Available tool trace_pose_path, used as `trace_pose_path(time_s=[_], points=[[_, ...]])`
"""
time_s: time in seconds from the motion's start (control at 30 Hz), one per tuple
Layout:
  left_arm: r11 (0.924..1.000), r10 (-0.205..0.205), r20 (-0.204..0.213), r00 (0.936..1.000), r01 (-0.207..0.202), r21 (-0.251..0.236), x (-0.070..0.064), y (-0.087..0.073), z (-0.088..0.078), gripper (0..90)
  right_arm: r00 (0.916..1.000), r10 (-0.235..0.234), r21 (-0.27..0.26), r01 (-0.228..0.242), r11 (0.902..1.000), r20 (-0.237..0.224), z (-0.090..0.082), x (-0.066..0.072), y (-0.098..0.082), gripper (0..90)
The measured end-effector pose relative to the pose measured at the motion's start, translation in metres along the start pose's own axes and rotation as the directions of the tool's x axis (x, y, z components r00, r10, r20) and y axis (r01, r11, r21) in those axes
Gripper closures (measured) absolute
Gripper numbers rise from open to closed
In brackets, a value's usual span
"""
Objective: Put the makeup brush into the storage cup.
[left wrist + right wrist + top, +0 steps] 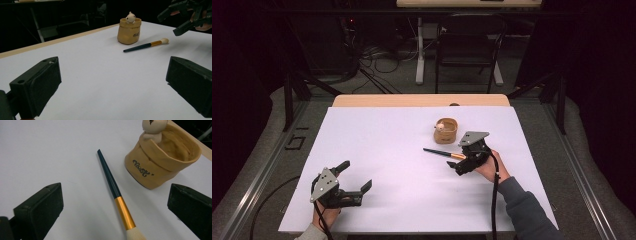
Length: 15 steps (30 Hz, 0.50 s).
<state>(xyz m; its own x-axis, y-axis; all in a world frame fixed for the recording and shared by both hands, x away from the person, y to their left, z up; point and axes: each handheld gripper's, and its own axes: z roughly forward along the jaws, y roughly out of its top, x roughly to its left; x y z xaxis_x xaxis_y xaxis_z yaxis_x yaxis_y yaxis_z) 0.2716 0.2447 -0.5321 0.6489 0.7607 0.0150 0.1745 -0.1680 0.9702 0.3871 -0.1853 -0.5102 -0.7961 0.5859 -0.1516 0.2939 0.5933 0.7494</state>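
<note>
Makeup brush with dark teal tapered handle, gold metal ferrule and pale bristle head [443, 153]: lies flat on the white table covering [387, 150], right of centre in the high view, handle tip toward the left of the frame, bristle end toward the right and under the front of the right gripper [468, 161]. Same brush in the right gripper view [115, 193] runs from upper centre down to the bottom edge, between the two black jaws but touched by neither; jaws stand wide apart, nothing held. Tan sack-shaped ceramic pot with dark lettering and a small cream figure on its rim [445, 130]: upright, just above the brush in the high view, near it but apart; upper right in the right gripper view [160, 162]. Left gripper [344, 186]: lower left of the high view, held by a hand, resting low over bare covering, well apart from brush and pot; jaws spread wide and empty. Left gripper view: brush [146, 45] and pot [129, 31] in the upper centre, right gripper [187, 15] at the upper right corner
</note>
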Motion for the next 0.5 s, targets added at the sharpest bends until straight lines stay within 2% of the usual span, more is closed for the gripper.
trace_pose_path(time_s=[0.2, 0.23, 0.3, 0.4, 0.43, 0.47, 0.5], points=[[1.0, 0.0, 0.0, 1.0, 0.0, 0.0, 0.0, 0.0, 0.0, 0.0, 0.9999, -0.007, 0.017, 0.007, 0.9998, -0.013, -0.002, -0.002, 0.003, 0.0], [1.0, 0.0, 0.0, 1.0, 0.0, -0.001, 0.0, 0.0, 0.0, 0.0, 0.9999, -0.001, 0.003, 0.001, 1.0, -0.01, -0.001, -0.003, 0.004, 0.0], [1.0, -0.003, -0.001, 1.0, 0.003, -0.001, 0.0, 0.0, 0.0, 0.0, 0.9999, -0.002, 0.009, 0.002, 1.0, -0.017, -0.002, -0.005, 0.006, 0.0], [1.0, 0.001, 0.0, 1.0, -0.001, 0.001, 0.0, 0.0, 0.0, 0.0, 0.9994, -0.015, 0.037, 0.016, 0.9992, -0.033, -0.002, -0.006, 0.009, 0.0], [1.0, 0.002, 0.0, 1.0, -0.002, 0.002, 0.0, 0.0, 0.0, 0.0, 0.9995, -0.011, 0.025, 0.011, 0.9996, -0.03, -0.002, -0.005, 0.01, 0.0], [1.0, 0.0, 0.001, 1.0, 0.0, 0.001, 0.0, 0.0, 0.0, 0.0, 0.9991, -0.014, 0.058, 0.016, 0.9982, -0.041, -0.003, -0.006, 0.011, 0.0], [1.0, 0.001, 0.001, 1.0, -0.001, 0.001, 0.0, 0.0, 0.0, 0.0, 0.9991, -0.016, 0.041, 0.017, 0.999, -0.04, -0.002, -0.006, 0.012, 0.0]])
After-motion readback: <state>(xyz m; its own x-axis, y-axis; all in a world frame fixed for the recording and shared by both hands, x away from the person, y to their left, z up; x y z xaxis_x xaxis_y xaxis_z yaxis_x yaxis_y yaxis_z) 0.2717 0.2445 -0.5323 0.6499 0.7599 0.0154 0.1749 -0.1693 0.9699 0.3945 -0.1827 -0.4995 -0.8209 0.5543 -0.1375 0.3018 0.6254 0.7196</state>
